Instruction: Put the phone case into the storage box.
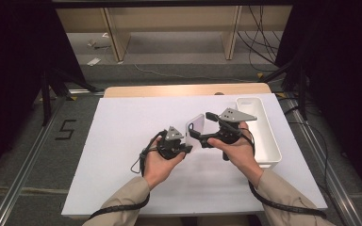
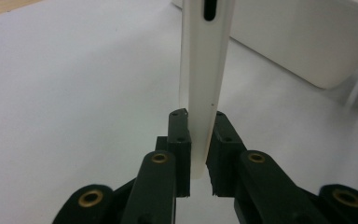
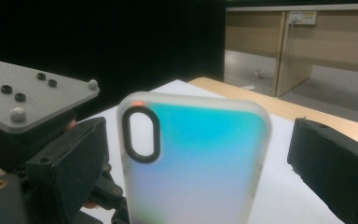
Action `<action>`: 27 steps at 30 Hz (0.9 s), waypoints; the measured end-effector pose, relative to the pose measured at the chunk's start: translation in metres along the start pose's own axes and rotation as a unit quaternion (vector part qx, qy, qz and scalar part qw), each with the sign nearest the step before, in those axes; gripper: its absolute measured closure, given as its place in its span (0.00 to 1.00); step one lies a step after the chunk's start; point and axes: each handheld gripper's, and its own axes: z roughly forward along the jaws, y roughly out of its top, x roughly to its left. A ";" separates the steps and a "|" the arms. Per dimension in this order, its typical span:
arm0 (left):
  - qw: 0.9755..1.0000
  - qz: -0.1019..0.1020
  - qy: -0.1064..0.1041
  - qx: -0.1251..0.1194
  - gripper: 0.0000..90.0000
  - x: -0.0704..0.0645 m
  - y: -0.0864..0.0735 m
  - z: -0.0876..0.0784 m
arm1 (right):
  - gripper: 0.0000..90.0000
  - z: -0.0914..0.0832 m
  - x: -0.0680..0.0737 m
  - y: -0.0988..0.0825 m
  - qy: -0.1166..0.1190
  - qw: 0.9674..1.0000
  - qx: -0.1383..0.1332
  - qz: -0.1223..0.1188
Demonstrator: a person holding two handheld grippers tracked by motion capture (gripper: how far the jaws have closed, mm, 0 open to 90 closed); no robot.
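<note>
The phone case (image 3: 193, 161) is milky white and see-through, with rounded corners and a long dark-rimmed camera hole near its top. It stands upright on its thin edge, above the white counter (image 1: 122, 141). The left tool (image 2: 199, 140) pinches its bottom edge tight between both pads. The right tool (image 1: 199, 126) has its jaws spread wide around the case, one on each side, not touching it. A white bin (image 1: 268, 141) sits just beyond the right tool.

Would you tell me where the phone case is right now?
In the high view, the phone case stands mid-table, pinched by the left claw, left of the white bin.
</note>
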 end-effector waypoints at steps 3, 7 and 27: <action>1.000 0.000 -0.001 -0.001 0.90 -0.002 0.000 0.001 | 0.07 0.002 0.002 0.000 -0.005 1.000 0.000 0.001; 1.000 0.001 -0.003 -0.001 0.90 -0.004 0.001 0.002 | 0.08 0.004 0.002 -0.001 -0.014 1.000 -0.001 0.004; 1.000 0.003 -0.004 -0.004 0.90 -0.005 0.001 0.002 | 0.19 0.005 0.005 -0.003 -0.026 1.000 -0.008 0.003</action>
